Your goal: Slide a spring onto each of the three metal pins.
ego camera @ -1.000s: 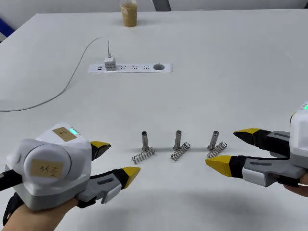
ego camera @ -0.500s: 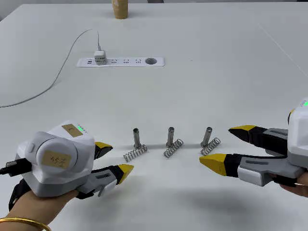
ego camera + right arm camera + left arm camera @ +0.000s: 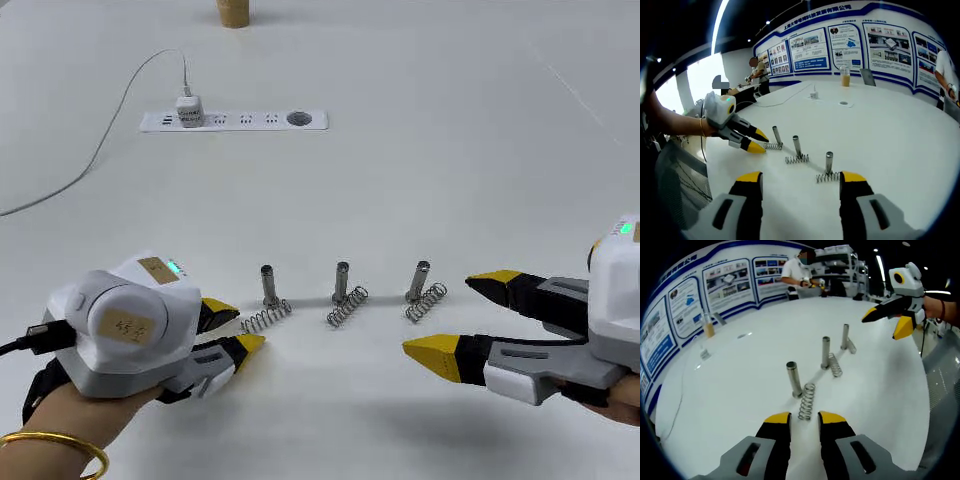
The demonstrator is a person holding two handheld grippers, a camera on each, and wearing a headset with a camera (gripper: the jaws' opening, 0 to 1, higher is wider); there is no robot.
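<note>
**Worktop** (image 3: 450,180): white and broad. A power strip (image 3: 235,121) lies at upper left of the head view with a charger plugged in.

**Left tool** (image 3: 238,326): lower left of the head view. Jaws narrow, with a slim gap and nothing in it.

**Right tool** (image 3: 447,314): lower right. Jaws spread wide, empty.

**Pins:** three upright in a row across the middle of the frame, all bare: left pin (image 3: 268,285), middle pin (image 3: 342,281), right pin (image 3: 421,280).

**Springs:** three lying flat on the worktop, one slanting off the foot of each pin: left spring (image 3: 265,316), middle spring (image 3: 347,306), right spring (image 3: 426,302). None is threaded, so I judge the task to be at its start.

**Relation that matters:** in the left gripper view the left spring sits just ahead of the jaw tips and centred on the gap. Its long axis runs nearly along the tool's own line, and its far end is by the left pin's base. The left tool is the nearer one to it. In the right gripper view the right spring lies crosswise, low in the frame between the two open tips.

**Judgement:** the left spring looks like the first pick. An end-on approach meets the coil's end, so the tool probably has to turn to close across the coil.
</note>
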